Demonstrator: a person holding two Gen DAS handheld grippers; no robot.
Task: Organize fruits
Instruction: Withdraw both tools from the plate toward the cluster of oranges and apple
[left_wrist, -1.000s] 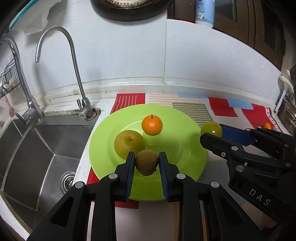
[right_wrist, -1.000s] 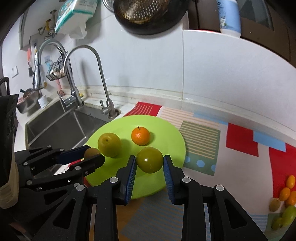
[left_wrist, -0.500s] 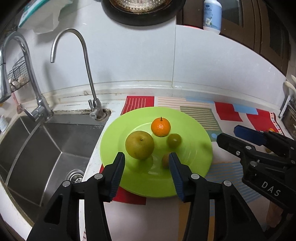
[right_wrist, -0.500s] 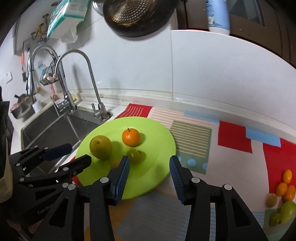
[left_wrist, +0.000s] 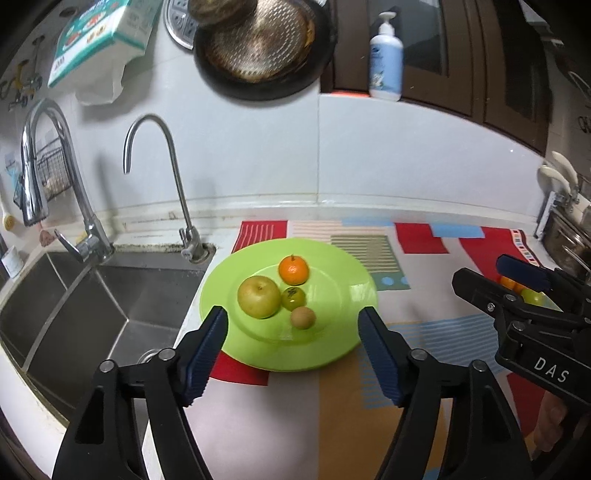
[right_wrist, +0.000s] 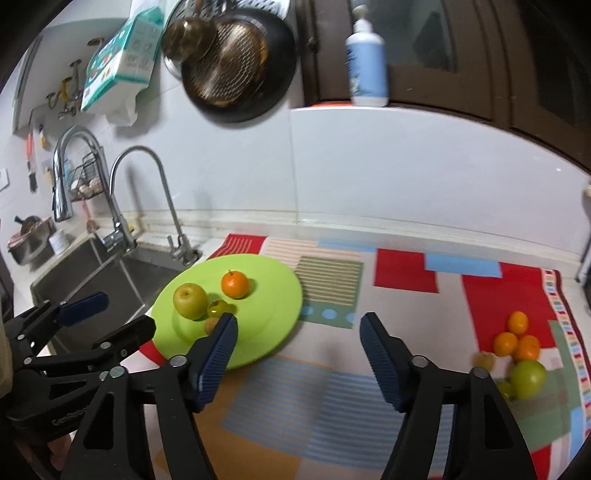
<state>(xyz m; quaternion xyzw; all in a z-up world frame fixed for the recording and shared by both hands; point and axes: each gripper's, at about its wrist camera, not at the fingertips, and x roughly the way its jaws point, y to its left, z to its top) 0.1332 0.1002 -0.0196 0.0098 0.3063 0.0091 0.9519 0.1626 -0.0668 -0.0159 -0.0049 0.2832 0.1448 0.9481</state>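
Note:
A lime-green plate (left_wrist: 332, 347) (right_wrist: 273, 302) lies on the patterned mat beside the sink. On it rest a yellow-green pear (left_wrist: 258, 297) (right_wrist: 190, 301), an orange mandarin (left_wrist: 293, 270) (right_wrist: 235, 284), a small green fruit (left_wrist: 293, 298) (right_wrist: 217, 307) and a small brown fruit (left_wrist: 303, 317) (right_wrist: 211, 325). My left gripper (left_wrist: 293, 325) hangs above the plate's near rim, jaws opening, nothing between them. My right gripper (right_wrist: 298, 328) is over the mat right of the plate, jaws opening and empty. More mandarins (right_wrist: 517, 338) and green fruit (right_wrist: 528, 378) lie at the mat's right end.
A steel sink (left_wrist: 74, 306) with two taps (left_wrist: 173, 192) lies left of the plate. A dark pan (left_wrist: 258, 48) and a paper-towel pack (left_wrist: 99, 40) hang on the white wall. A lotion bottle (left_wrist: 386, 55) stands on the ledge. A hand (left_wrist: 550, 417) holds the right gripper.
Both grippers opened and let go of their fruit: the brown one and the small green one now rest on the plate. Both grippers pulled back and up from the plate.

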